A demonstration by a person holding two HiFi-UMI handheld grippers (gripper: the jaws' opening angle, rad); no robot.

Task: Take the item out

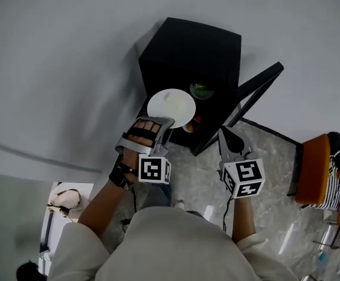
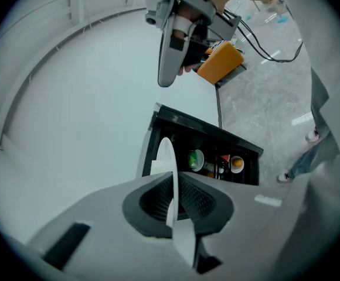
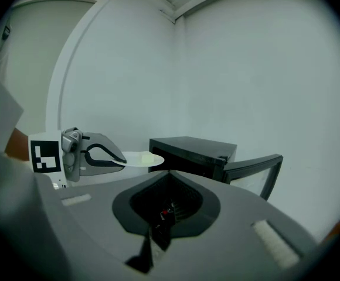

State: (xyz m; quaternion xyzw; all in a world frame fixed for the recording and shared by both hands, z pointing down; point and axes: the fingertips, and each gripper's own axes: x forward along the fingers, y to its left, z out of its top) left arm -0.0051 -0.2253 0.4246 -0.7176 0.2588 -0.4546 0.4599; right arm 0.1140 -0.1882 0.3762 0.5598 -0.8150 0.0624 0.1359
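Plate [image 1: 171, 108], white and level with a pale block [image 3: 148, 158] on it, is pinched by its near rim between the closed jaws of the left gripper [image 1: 169, 122] and hangs in the air outside the black cabinet [image 1: 187, 51], just in front of its opening. The cabinet's door [image 1: 258, 84] is swung wide, and a cup with something green [image 2: 197, 160] and a bowl with something orange [image 2: 237, 164] sit inside. The right gripper [image 1: 224, 134] hovers beside the left one near the door, jaws together with nothing between them.

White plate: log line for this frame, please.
left gripper: jaws shut on white plate, in front of black cabinet | right gripper: jaws shut, empty | cabinet door: open
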